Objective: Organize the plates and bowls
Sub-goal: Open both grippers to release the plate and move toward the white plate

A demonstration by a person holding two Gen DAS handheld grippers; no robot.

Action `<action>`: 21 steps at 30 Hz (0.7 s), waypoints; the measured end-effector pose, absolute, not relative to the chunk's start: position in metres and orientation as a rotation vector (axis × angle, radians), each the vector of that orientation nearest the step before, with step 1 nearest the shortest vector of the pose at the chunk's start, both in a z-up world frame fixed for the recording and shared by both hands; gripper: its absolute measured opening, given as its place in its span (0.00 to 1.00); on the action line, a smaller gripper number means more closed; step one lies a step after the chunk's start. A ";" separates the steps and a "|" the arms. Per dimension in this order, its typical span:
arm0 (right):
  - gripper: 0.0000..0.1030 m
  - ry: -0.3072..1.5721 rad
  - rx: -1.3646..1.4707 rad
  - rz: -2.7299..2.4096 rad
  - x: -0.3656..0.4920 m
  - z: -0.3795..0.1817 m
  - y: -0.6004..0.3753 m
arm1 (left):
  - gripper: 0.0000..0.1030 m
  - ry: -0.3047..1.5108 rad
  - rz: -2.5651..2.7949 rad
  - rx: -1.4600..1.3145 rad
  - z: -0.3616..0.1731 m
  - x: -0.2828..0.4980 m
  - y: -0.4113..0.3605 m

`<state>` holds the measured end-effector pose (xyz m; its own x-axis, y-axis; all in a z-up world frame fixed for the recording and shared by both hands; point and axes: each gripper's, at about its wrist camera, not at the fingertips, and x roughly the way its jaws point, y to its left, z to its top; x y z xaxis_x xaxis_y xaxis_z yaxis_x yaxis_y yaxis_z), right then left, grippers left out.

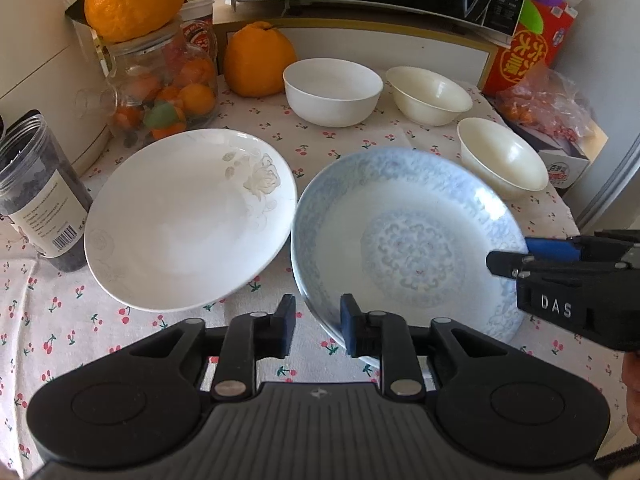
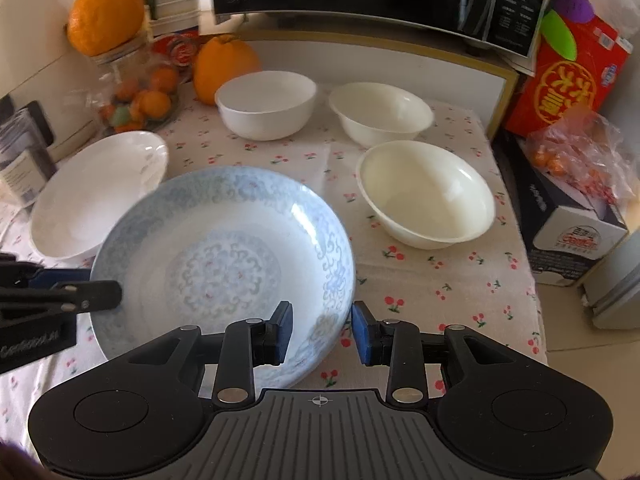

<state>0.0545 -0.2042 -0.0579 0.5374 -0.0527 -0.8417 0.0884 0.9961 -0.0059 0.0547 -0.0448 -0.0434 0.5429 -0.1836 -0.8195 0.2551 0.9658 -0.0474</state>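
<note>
**A:** State of the grippers?

**B:** The right gripper (image 2: 322,330) has its jaws parted, straddling the near rim of the blue plate (image 2: 224,264). One pad sits inside the rim, one outside, and neither looks pressed on. The left gripper (image 1: 318,326) is also parted. One pad is at the plate's near-left edge and the other stands clear over the cloth (image 1: 60,320), so it holds nothing.

**B:** Which is nearer?

**A:** Both are at the rim. I judge the right better placed.

**B:** The plate itself?

**A:** Round, so it has no long axis. It lies just ahead of both grippers. It is shallow and glazed, pale blue with scrollwork. The white plate (image 1: 188,220) is just beside it to the left, and three bowls (image 2: 426,196) stand behind.
</note>
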 end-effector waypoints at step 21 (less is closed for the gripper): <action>0.83 0.943 0.148 -0.085 0.072 -0.037 -0.196 | 0.85 0.968 -0.277 -0.002 -0.032 0.051 -0.030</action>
<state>0.0717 -0.1956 -0.0369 0.5847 -0.0079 -0.8112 0.1372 0.9865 0.0892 0.0512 -0.0298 -0.0321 0.5347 -0.2336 -0.8121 0.2318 0.9647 -0.1248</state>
